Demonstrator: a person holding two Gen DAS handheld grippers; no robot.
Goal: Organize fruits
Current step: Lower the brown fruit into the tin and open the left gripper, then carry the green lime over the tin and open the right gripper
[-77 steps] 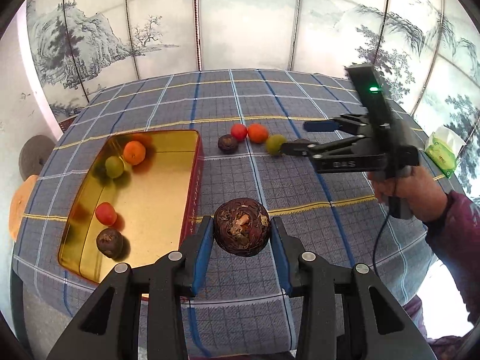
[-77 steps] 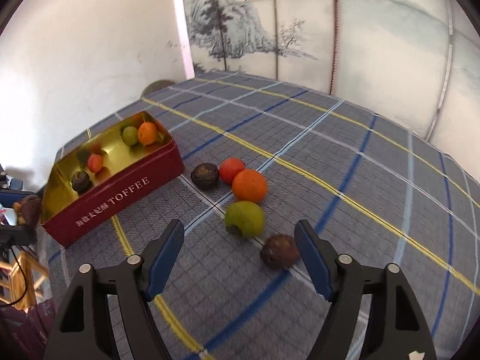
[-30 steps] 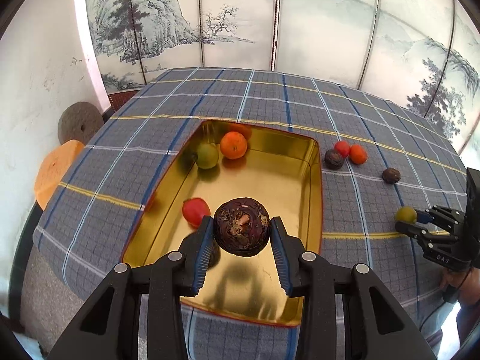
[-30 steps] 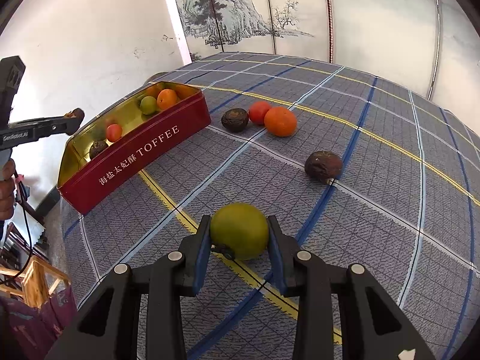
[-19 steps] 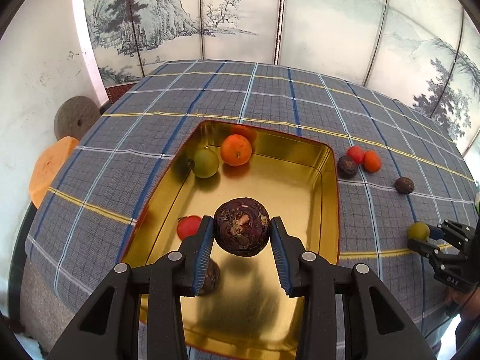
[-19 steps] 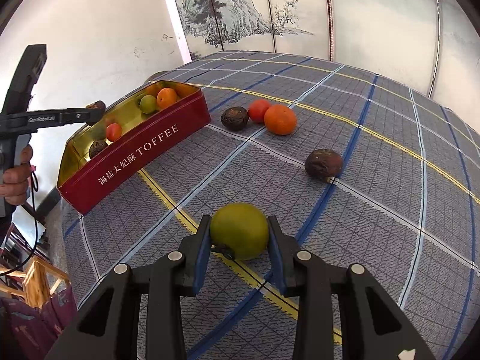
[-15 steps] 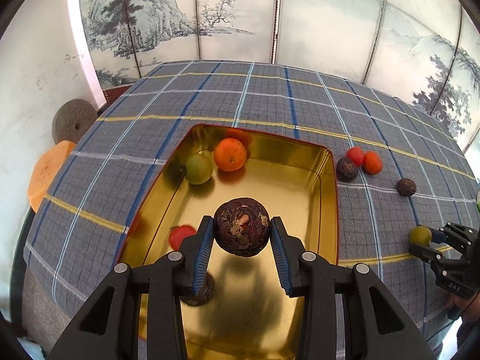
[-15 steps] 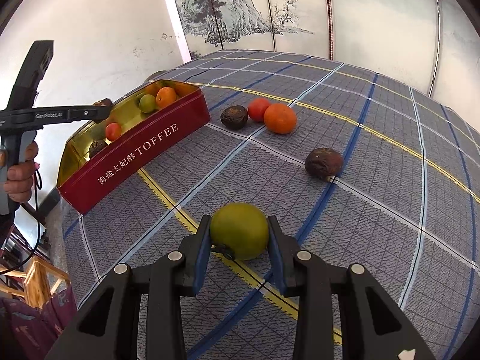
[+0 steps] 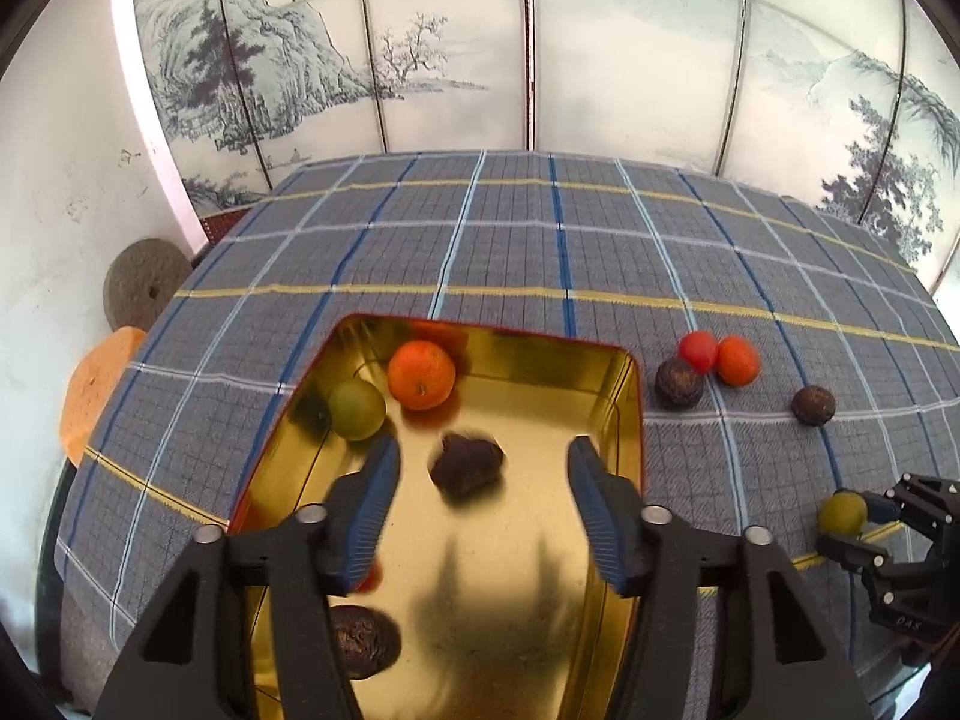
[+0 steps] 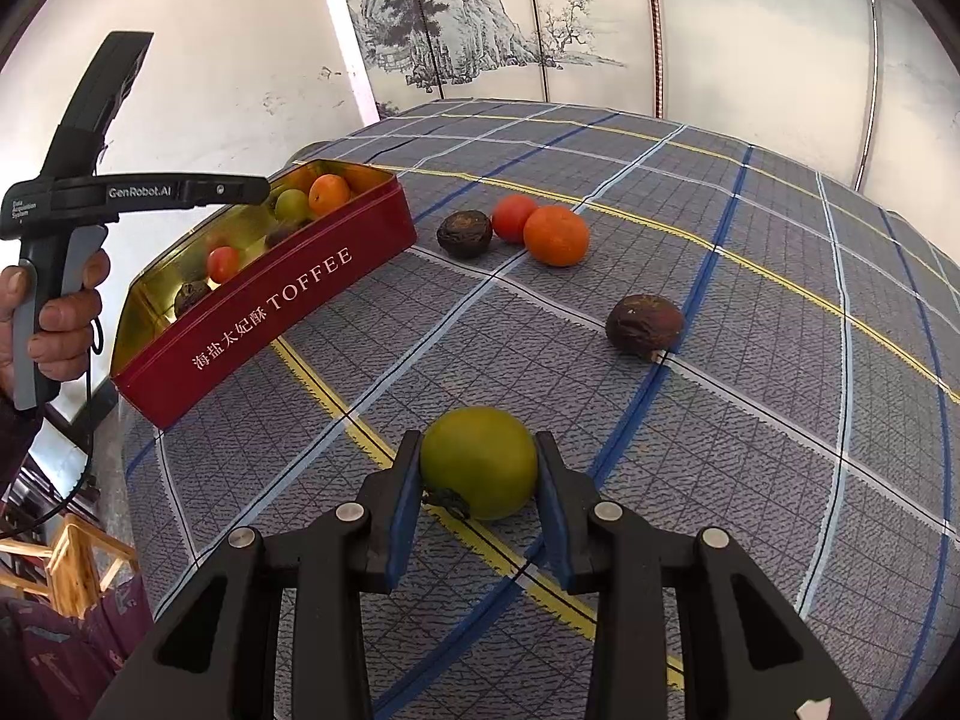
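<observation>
My left gripper (image 9: 483, 510) is open above the gold inside of the red TOFFEE tin (image 9: 630, 420). A dark brown fruit (image 9: 467, 463) lies blurred between its fingers in the tin. The tin also holds an orange (image 9: 421, 374), a green fruit (image 9: 356, 409), a red fruit and another dark fruit (image 9: 363, 642). My right gripper (image 10: 477, 501) is shut on a green fruit (image 10: 478, 461) above the plaid cloth; it also shows in the left wrist view (image 9: 842, 513). The tin (image 10: 282, 300) stands to its left.
On the cloth outside the tin lie a dark fruit (image 10: 463, 233), a red fruit (image 10: 513, 217), an orange (image 10: 555, 235) and another dark fruit (image 10: 643, 322). Painted screens stand behind the table. A grey disc (image 9: 139, 283) and an orange stool (image 9: 96, 390) sit past the left edge.
My left gripper has opened and let go of the dark brown fruit, which has dropped into the tin. My right gripper still holds the green fruit in place.
</observation>
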